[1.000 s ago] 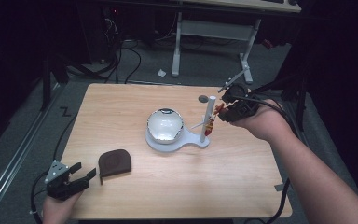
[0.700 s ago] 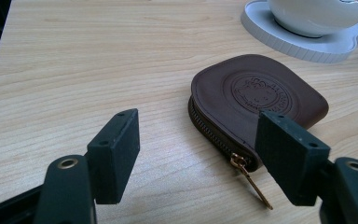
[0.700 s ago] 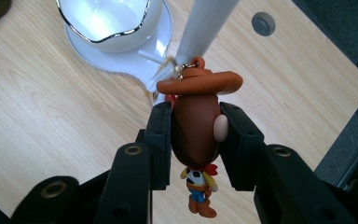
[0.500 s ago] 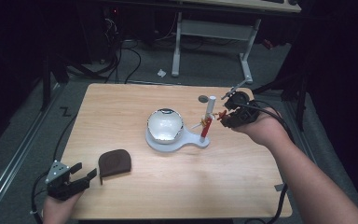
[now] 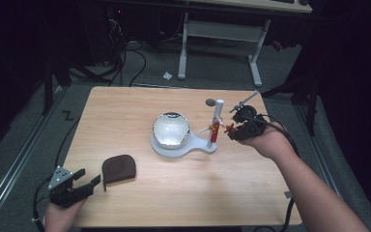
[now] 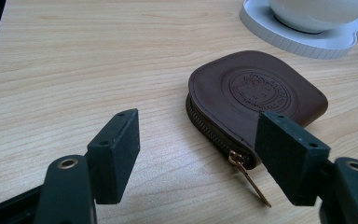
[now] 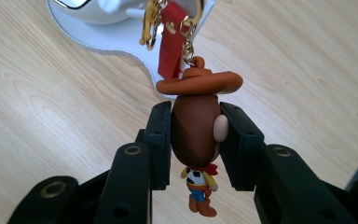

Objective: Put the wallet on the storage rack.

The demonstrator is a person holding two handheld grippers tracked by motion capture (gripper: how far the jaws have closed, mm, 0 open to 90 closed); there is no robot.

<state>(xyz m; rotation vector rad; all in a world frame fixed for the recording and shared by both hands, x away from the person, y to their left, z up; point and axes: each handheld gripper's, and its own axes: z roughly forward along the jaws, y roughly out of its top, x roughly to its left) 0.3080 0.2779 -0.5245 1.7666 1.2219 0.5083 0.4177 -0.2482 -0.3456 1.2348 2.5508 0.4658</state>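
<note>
Cowboy keychain figure (image 7: 196, 126) sits clamped by its head between the jaws of the right hand-held gripper (image 5: 238, 126), its ring at the white stand's post (image 5: 216, 121), apparently for hanging. Left hand-held gripper (image 6: 198, 154), jaws apart, waits beside the brown zip pouch (image 6: 256, 100) on the table (image 5: 125, 111).

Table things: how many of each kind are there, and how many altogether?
Brown zip pouch: 1
White stand with a bowl and a post: 1
Cowboy figure keychain: 1
Small dark round thing near the far edge: 1
Total: 4
</note>
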